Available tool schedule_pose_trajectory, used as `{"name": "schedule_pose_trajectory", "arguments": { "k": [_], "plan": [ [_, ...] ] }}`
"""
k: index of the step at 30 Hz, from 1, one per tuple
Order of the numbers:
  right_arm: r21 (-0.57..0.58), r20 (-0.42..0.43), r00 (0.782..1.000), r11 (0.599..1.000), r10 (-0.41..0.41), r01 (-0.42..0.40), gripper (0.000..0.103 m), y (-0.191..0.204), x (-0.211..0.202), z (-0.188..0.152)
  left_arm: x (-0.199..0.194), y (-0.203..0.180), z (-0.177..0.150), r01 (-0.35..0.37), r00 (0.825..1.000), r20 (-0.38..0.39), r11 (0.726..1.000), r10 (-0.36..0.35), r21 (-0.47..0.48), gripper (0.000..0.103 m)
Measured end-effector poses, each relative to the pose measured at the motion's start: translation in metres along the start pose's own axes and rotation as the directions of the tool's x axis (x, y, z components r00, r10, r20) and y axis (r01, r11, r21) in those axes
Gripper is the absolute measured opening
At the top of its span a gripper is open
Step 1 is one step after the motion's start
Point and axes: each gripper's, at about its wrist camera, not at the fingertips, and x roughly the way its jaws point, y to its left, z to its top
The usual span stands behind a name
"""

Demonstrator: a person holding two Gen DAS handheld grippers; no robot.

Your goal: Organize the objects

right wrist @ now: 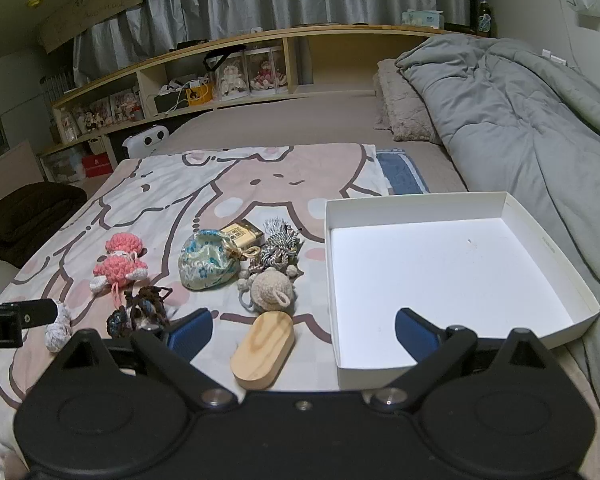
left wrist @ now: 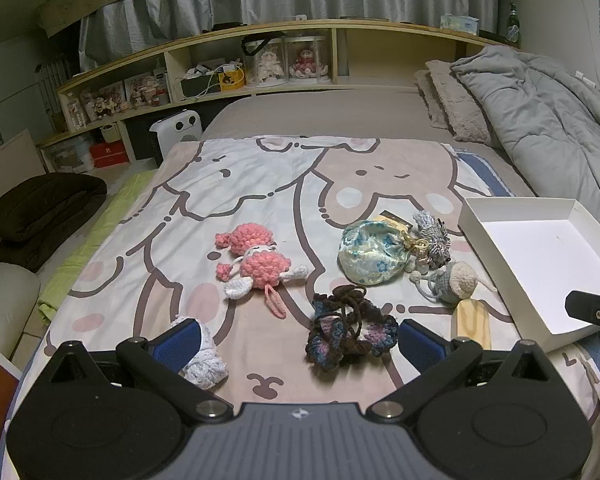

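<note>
Small things lie on a cartoon-print bedspread [left wrist: 260, 184]. A pink crochet doll [left wrist: 256, 262] lies at the middle, a dark brown-and-blue crochet piece [left wrist: 346, 330] close in front of my left gripper [left wrist: 300, 340], which is open and empty. A white yarn ball [left wrist: 204, 354] lies by its left finger. A floral pouch [left wrist: 370, 254], a striped knit toy [left wrist: 432, 236], a beige crochet mouse [left wrist: 458, 278] and a wooden block [right wrist: 264, 350] lie further right. My right gripper [right wrist: 304, 330] is open and empty, above the wooden block and the near-left corner of a white shallow box [right wrist: 452, 276].
A grey duvet [right wrist: 520, 120] and pillow [right wrist: 404, 100] lie along the right side of the bed. A shelf headboard [left wrist: 260, 60] with boxed dolls stands at the back. A dark cushion [left wrist: 44, 208] sits on the floor left of the bed.
</note>
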Motion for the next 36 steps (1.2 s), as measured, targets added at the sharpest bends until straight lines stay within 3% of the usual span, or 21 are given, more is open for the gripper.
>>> {"name": "schedule_pose_trajectory", "arguments": {
  "k": [36],
  "plan": [
    [-0.004,-0.007,1.0,1.0,-0.001,0.001,0.099,0.0025,0.001,-0.0015,0.0016,0.0007,-0.0006,0.006,1.0,-0.014,1.0,-0.006,-0.009,0.103]
  ]
}}
